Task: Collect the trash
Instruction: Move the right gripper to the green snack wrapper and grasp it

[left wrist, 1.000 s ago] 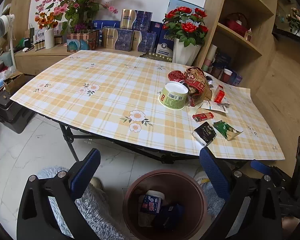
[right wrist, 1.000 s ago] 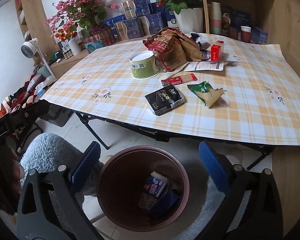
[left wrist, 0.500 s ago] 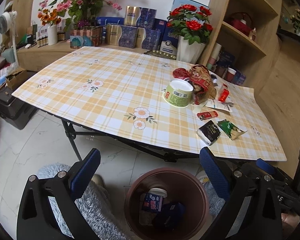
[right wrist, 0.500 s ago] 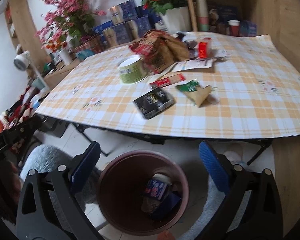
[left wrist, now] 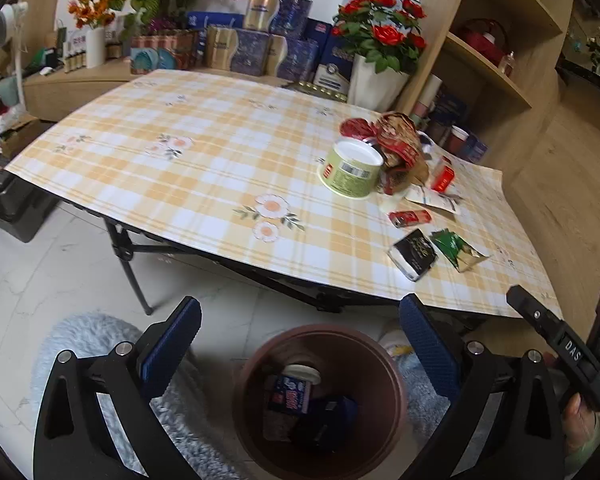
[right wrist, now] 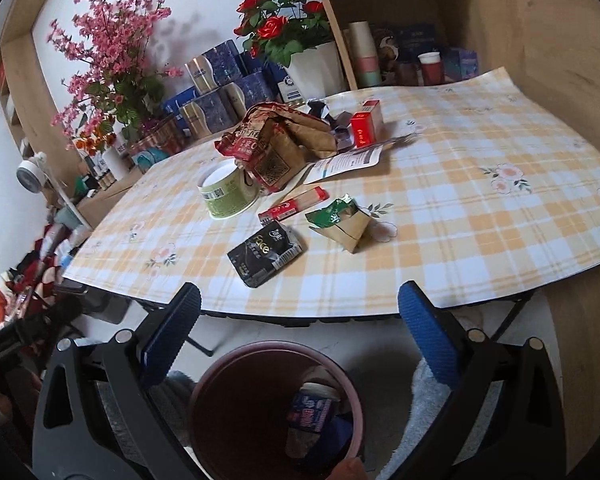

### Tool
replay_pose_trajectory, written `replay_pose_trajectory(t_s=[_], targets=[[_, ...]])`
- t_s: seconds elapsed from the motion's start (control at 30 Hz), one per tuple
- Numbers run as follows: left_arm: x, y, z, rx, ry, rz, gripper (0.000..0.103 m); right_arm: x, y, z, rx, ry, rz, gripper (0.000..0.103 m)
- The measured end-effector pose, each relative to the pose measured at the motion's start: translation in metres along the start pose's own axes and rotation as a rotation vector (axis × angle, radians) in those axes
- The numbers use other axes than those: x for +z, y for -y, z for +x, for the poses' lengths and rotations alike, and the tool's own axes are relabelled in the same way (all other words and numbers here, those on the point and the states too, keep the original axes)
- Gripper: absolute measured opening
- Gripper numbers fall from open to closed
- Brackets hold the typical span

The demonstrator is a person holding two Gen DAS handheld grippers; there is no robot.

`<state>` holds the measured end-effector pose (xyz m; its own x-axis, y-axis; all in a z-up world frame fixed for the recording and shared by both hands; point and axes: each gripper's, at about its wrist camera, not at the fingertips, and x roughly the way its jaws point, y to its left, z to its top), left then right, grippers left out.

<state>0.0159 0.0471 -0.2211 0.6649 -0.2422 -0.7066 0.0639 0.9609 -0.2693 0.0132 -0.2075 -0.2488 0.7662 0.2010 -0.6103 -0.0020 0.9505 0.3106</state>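
Right claw (right wrist: 299, 328) gapes empty over the bin (right wrist: 220, 408), black packet (right wrist: 265, 253) just beyond.

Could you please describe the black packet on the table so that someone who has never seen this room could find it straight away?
Start at the plaid tablecloth and go to the litter by its near edge, above the brown bin on the floor. The black packet lies flat nearest that edge, beside a green wrapper. It alone is black, with white "Face" lettering.
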Motion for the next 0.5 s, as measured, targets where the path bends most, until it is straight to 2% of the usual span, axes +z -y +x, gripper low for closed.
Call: replay_pose_trajectory(t_s=[0.2,0.33,0.5], targets=[[-0.001,0.011,0.014,-0.03,-0.041,0.041,0.097,0.007,-0.005,0.02,-0.091,-0.112,-0.132,0.097],[0.001,0.02,0.023,-0.043,-0.053,0.074,0.097,0.014,-0.001,0.028,-0.128,-0.091,-0.206,0.097],[0.007,0.03,0.038,-0.051,-0.067,0.111,0.097,0.029,0.016,0.047,-0.119,-0.091,-0.207,0.096]])
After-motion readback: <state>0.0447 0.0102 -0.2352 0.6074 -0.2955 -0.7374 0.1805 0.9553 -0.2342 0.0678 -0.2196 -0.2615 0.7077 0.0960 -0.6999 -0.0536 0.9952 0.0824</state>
